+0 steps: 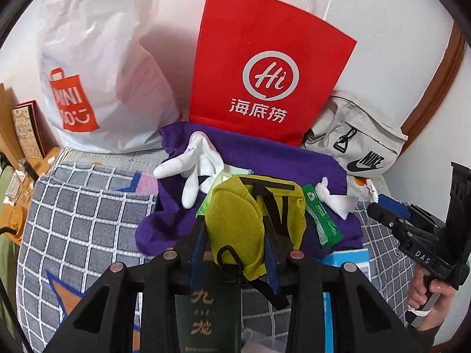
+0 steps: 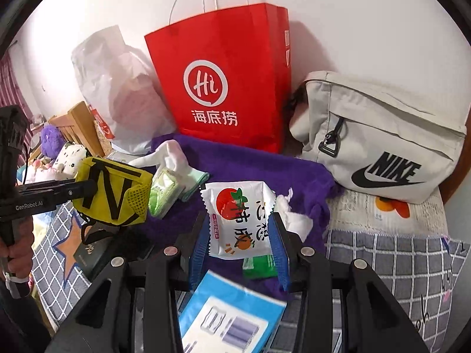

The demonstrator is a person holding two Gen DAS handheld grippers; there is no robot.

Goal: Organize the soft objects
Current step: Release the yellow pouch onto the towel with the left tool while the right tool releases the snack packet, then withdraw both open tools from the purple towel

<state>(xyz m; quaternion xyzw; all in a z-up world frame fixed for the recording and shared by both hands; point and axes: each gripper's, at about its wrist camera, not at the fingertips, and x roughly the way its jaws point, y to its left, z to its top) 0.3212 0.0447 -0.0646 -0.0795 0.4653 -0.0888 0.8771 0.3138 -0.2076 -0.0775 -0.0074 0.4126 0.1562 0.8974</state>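
Observation:
My left gripper (image 1: 235, 235) is shut on a yellow mesh pouch (image 1: 238, 220) with black straps and holds it above the bed; the pouch also shows in the right wrist view (image 2: 114, 191). My right gripper (image 2: 238, 232) is shut on a white snack packet (image 2: 238, 217) printed with a red tomato. Below lie a purple cloth (image 2: 259, 167), white socks (image 1: 191, 164), a green sachet (image 1: 322, 220) and a crumpled white tissue (image 2: 294, 217). A red paper bag (image 1: 265, 67) stands behind against the wall.
A white plastic Miniso bag (image 1: 97, 82) stands left of the red bag, a grey Nike pouch (image 2: 382, 138) right of it. A blue-and-white packet (image 2: 229, 314) and a dark green box (image 1: 203, 320) lie near me on the grey checked blanket (image 1: 76, 220).

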